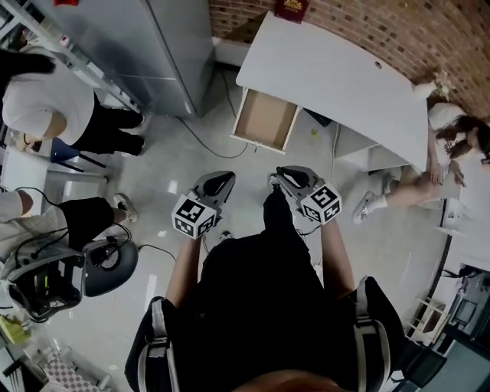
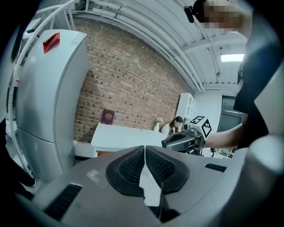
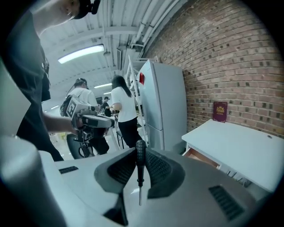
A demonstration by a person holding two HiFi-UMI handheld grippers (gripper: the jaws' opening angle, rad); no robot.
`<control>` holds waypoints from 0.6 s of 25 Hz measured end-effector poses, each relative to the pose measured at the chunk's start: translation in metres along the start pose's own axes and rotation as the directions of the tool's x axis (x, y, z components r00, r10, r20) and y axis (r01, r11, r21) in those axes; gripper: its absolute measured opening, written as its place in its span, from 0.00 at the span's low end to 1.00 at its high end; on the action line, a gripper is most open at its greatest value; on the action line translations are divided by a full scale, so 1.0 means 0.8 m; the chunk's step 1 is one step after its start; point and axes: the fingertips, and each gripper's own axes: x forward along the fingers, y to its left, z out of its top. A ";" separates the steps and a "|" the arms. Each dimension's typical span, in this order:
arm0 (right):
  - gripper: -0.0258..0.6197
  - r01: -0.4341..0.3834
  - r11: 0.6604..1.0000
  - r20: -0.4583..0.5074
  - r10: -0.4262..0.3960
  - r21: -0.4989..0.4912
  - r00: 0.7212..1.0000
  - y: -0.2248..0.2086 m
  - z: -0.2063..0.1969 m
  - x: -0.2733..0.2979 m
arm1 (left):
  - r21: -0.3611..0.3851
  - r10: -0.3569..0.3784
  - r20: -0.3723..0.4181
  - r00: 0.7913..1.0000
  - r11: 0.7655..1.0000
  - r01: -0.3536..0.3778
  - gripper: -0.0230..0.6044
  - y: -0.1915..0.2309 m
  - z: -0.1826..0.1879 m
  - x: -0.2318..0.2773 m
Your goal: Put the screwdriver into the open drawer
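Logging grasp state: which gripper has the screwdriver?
The right gripper: its jaws clamp a black-handled screwdriver. The left gripper has its jaws shut together with nothing between them.

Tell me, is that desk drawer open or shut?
Open: the drawer juts out from the white desk, its brown inside exposed.

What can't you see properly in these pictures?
- Head view: the screwdriver can't be made out; the right hand-held gripper holding it covers it.
- Head view: the desk hides the drawer's back end.
- Head view: the red book is cut off by the top edge; its cover print is too small in both gripper views.
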 end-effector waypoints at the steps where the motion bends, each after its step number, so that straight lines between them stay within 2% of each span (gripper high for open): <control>1: 0.23 -0.014 1.000 -0.019 0.014 -0.011 1.000 -0.008 -0.004 0.009 | -0.006 0.014 -0.002 1.000 1.000 -0.014 0.07 0.005 0.000 0.004; 9: 0.23 -0.115 0.993 -0.144 0.109 -0.034 0.984 -0.080 -0.060 0.069 | -0.033 0.116 -0.018 0.993 0.993 -0.117 0.07 0.027 -0.010 0.040; 15: 0.23 -0.157 0.987 -0.206 0.146 -0.037 0.968 -0.143 -0.102 0.103 | -0.096 0.199 -0.065 0.978 0.974 -0.205 0.07 0.036 -0.031 0.061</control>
